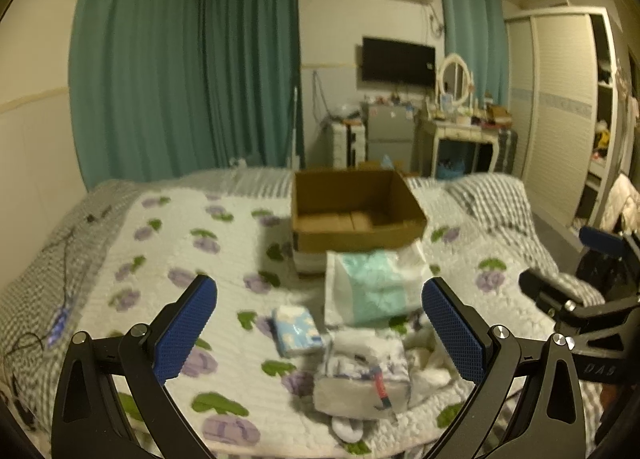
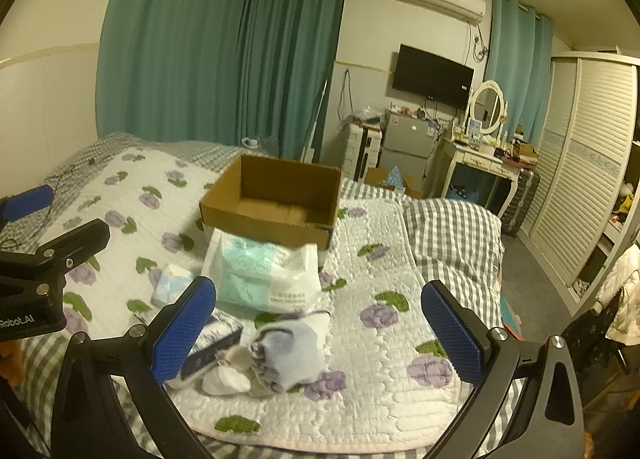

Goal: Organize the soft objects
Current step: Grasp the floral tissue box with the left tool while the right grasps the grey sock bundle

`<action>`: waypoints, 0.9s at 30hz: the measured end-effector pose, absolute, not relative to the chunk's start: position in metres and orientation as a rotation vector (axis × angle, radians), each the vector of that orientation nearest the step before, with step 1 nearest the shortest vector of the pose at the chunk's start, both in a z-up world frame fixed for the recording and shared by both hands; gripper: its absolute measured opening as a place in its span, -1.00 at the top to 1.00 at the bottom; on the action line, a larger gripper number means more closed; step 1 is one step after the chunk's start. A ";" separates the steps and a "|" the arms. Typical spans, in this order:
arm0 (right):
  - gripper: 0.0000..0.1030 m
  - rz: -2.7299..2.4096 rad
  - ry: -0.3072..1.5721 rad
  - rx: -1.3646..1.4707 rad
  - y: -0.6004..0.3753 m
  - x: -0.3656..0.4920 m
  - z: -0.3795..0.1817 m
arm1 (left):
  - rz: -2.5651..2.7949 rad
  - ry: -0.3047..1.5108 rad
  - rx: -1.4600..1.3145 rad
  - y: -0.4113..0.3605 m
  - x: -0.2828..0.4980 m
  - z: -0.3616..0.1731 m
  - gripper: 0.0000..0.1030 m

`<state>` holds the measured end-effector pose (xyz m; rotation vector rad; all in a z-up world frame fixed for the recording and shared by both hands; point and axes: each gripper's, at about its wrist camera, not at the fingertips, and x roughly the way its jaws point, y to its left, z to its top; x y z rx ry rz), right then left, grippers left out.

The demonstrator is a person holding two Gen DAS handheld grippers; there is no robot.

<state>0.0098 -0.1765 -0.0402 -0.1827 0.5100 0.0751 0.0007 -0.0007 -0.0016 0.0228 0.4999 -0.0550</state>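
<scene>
Brown corrugated cardboard box [image 2: 272, 199]; crinkled plastic bag [image 2: 264, 279].

1. Landmark: open brown cardboard box [image 2: 276, 199] on the white flower-print quilt [image 2: 384, 343]. Its top is uncovered; inside is only bare floor.
2. Against the box's near wall leans a white plastic bag with teal contents [image 2: 262, 275], blocking a low approach from that side.
3. Nearer than the bag: small blue-white tissue pack [image 1: 297, 330], wrapped white bundle [image 1: 362, 373], pale blue folded cloth [image 2: 290, 353].
4. Right of box: bare quilt, then grey-checked pillow [image 2: 452, 235].
5. Left of box: bare quilt.
</scene>
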 end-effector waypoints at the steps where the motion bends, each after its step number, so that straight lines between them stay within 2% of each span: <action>1: -1.00 0.074 0.522 -0.184 -0.178 0.011 -0.044 | -0.061 0.524 0.021 -0.002 0.002 -0.008 -1.00; 12: -0.99 0.123 0.749 -0.177 -0.187 0.047 -0.111 | -0.146 0.791 0.077 -0.035 0.023 -0.091 -0.95; 16: -0.98 0.149 0.787 -0.173 -0.184 0.058 -0.123 | -0.139 0.844 0.067 -0.032 0.033 -0.107 -0.74; 21: -0.78 0.201 0.829 -0.155 -0.178 0.075 -0.133 | -0.160 0.861 0.007 -0.025 0.042 -0.117 -0.62; 24: -0.49 0.234 0.881 -0.145 -0.173 0.085 -0.143 | -0.171 0.844 0.010 -0.024 0.041 -0.116 -0.53; 26: -0.02 0.261 0.901 -0.142 -0.171 0.087 -0.147 | -0.172 0.835 0.002 -0.022 0.040 -0.114 -0.39; 27: 0.03 0.267 0.901 -0.147 -0.169 0.086 -0.148 | -0.175 0.830 -0.003 -0.021 0.039 -0.112 -0.37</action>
